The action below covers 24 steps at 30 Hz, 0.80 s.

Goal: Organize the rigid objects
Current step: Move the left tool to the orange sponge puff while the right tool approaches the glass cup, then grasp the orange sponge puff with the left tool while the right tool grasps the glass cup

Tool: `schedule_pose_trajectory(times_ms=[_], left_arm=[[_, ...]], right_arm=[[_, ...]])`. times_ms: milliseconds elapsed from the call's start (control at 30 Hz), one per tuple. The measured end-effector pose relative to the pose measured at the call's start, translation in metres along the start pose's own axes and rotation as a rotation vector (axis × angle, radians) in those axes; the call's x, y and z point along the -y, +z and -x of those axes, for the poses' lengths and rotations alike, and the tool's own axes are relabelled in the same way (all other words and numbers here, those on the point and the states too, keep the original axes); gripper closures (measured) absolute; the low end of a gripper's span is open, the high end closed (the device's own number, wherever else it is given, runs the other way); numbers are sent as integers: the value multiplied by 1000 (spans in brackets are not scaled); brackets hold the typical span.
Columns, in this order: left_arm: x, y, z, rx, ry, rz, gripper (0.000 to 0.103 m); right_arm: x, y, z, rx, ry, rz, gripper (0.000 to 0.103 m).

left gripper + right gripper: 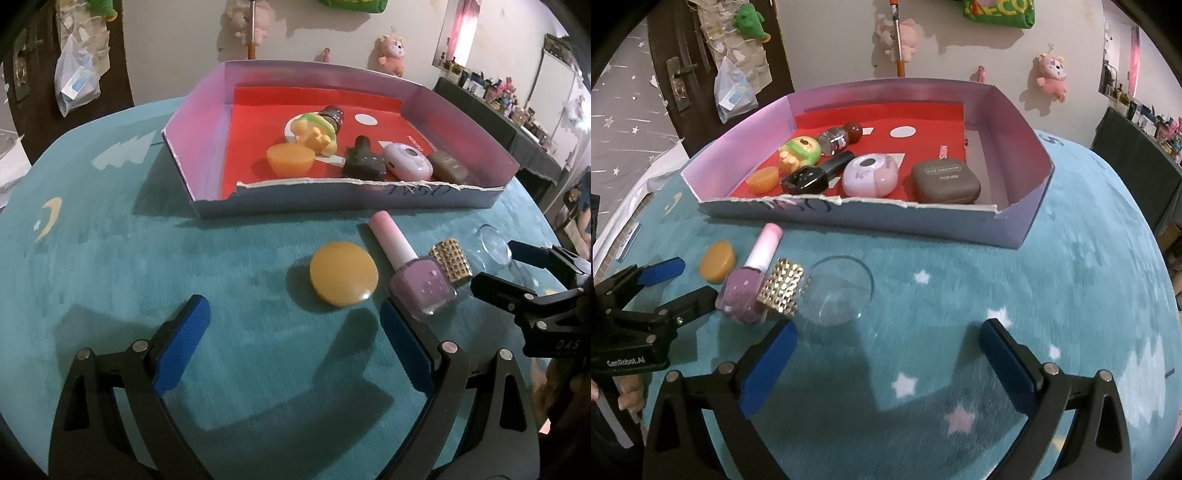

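Left tool [665,284] marked "GenRobot.AI"; brown compact [945,181], "EYE SHADOW".

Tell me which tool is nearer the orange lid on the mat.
Left. The left tool is open, just short of the orange lid. The right tool sits beyond the nail polish, by the glass.

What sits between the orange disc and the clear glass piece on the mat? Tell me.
The pink nail polish bottle and the studded gold cap, touching side by side, clearest in the right wrist view.
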State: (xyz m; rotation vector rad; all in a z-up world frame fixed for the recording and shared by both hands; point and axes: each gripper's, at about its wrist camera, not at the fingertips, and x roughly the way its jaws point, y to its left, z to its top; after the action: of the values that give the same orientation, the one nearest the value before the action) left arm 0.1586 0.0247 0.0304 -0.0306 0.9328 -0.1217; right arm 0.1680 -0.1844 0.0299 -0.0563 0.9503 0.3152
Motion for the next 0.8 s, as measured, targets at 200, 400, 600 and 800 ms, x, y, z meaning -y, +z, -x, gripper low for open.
schedule_pose_trajectory(times_ms=[200,400,600,800], left_arm=[[4,7,-7,-1,13,-29,12],[13,10,-7,19,-1,-79,49],[26,10,-3,38,-19,-137,67],[26,14,12,73,-59,-125,67]], right_arm=[[0,7,-3,12,0,16,14],[-11,9,-5,18,0,89,36],[-23,8,-3,28,16,146,61],[-21,13,12,69,30,136,61]])
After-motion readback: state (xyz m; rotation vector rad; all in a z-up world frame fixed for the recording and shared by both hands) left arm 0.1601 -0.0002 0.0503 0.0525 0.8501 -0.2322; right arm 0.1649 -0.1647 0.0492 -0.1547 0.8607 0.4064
